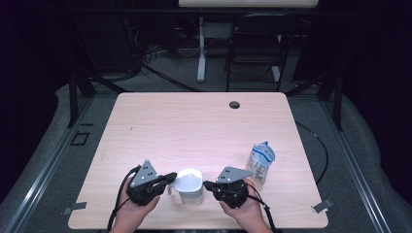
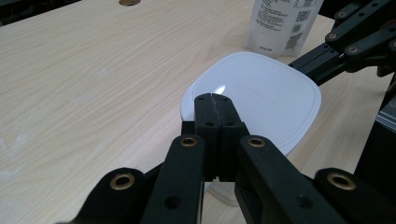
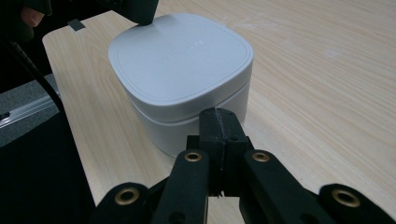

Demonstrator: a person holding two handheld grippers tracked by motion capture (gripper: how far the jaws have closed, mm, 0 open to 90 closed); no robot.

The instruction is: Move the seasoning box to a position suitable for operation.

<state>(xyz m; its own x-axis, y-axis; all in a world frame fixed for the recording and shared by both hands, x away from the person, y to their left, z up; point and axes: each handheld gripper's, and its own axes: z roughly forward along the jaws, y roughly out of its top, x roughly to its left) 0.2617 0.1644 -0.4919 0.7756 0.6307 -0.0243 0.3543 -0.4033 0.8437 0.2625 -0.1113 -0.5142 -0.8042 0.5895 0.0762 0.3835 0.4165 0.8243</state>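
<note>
A white tub with a rounded square lid (image 1: 188, 182) stands near the table's front edge, between my two grippers. My left gripper (image 1: 171, 177) is shut and empty; in the left gripper view its tips (image 2: 213, 99) rest over the near rim of the lid (image 2: 266, 93). My right gripper (image 1: 206, 184) is shut too, with nothing held. In the right gripper view its tips (image 3: 219, 116) sit right at the side of the tub (image 3: 182, 70), just below the lid; whether they touch it I cannot tell.
A clear pouch with a blue and white label (image 1: 261, 162) stands upright to the right of the tub, also seen as the pouch (image 2: 280, 23). The wooden table (image 1: 194, 126) has a cable hole (image 1: 234, 104) at the back. A chair (image 1: 257, 43) stands beyond it.
</note>
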